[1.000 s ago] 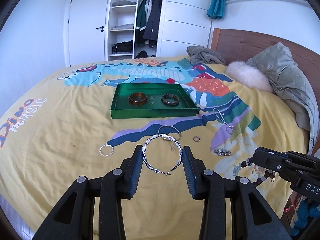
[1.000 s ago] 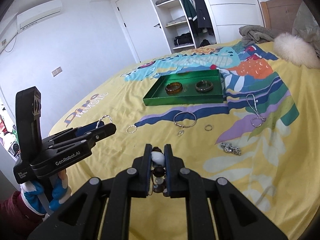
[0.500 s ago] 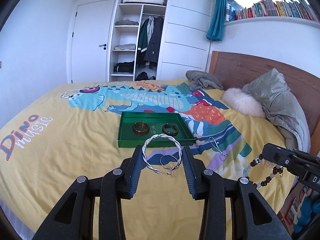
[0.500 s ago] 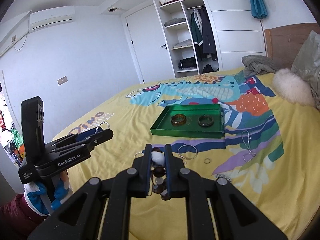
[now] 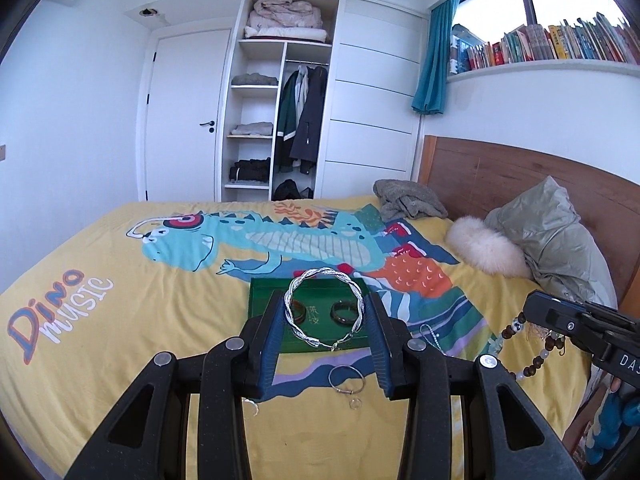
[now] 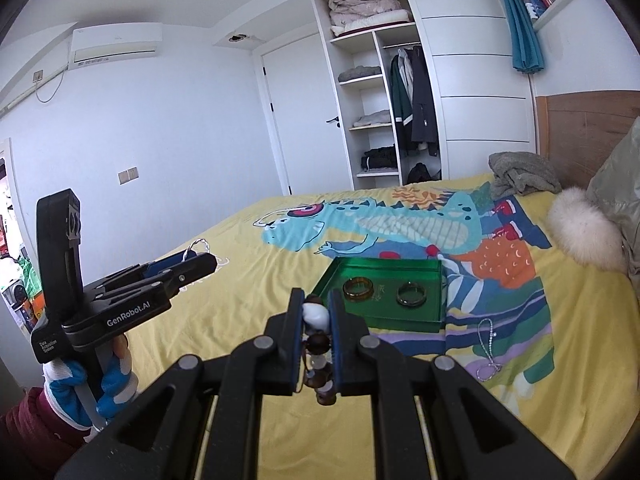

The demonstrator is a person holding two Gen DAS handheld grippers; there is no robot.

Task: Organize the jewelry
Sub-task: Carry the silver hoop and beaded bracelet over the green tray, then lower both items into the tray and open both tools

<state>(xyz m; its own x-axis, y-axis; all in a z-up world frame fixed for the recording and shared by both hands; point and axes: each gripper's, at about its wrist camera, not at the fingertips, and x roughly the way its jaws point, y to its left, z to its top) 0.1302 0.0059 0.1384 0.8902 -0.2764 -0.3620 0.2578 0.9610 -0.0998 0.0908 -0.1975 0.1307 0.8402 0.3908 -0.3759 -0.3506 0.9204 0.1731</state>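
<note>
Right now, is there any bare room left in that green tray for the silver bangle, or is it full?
The green tray has room. The brown bangle and dark bangle lie near the middle; the strip along the far wall and the near-left corner look bare. The twisted silver bangle sits in the left gripper. It is crowded on the bedspread before the tray, where a thin hoop lies.

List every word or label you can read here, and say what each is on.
"Dino music": the yellow bedspread.
"GenRobot.AI": side of the left gripper.
"DAS", cut off at the frame edge: the right gripper.
Gold characters inside the green tray: too blurred.
Book spines: too small.
</note>
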